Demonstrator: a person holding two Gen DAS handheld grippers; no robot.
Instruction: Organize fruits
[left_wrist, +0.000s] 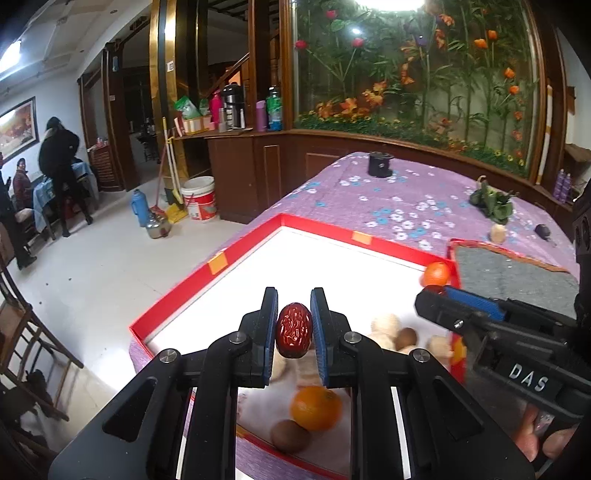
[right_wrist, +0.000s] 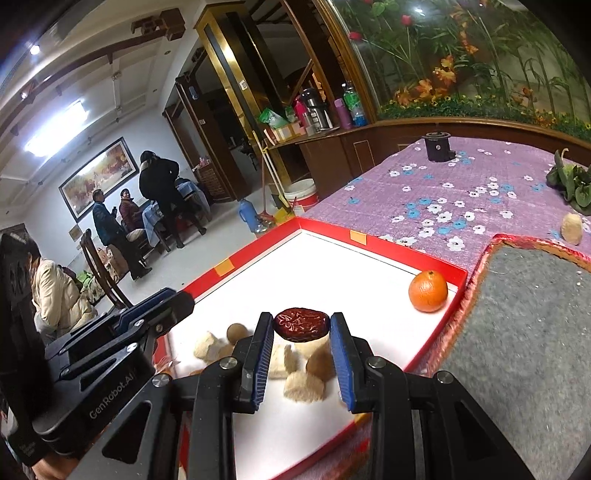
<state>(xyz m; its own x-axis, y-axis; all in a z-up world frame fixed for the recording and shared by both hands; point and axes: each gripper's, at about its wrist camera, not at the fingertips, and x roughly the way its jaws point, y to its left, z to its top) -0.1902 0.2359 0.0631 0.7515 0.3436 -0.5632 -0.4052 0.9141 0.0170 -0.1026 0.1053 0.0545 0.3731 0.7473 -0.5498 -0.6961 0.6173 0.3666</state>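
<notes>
Both grippers each pinch a red date above the red tray.

Left wrist view: left gripper (left_wrist: 294, 326) has its jaws pinching a red date (left_wrist: 294, 329) held upright between the blue pads, above the red tray (left_wrist: 218, 264) on the desk. Below it in the tray lie an orange (left_wrist: 316, 408), a brown round fruit (left_wrist: 290, 435) just beside it, and pale chunks (left_wrist: 386, 326). A second orange (left_wrist: 436, 274) sits in the tray's far right corner. Right gripper (left_wrist: 436, 291) comes in from the right, its tip near that orange.
Right wrist view: right gripper (right_wrist: 301, 332) has its jaws pinching another red date (right_wrist: 301, 324) lying crosswise, above pale chunks (right_wrist: 304, 386) and a brown fruit (right_wrist: 320, 363). The corner orange (right_wrist: 427, 290) stands well apart. A grey mat (right_wrist: 524, 325) lies just beside the tray.
</notes>
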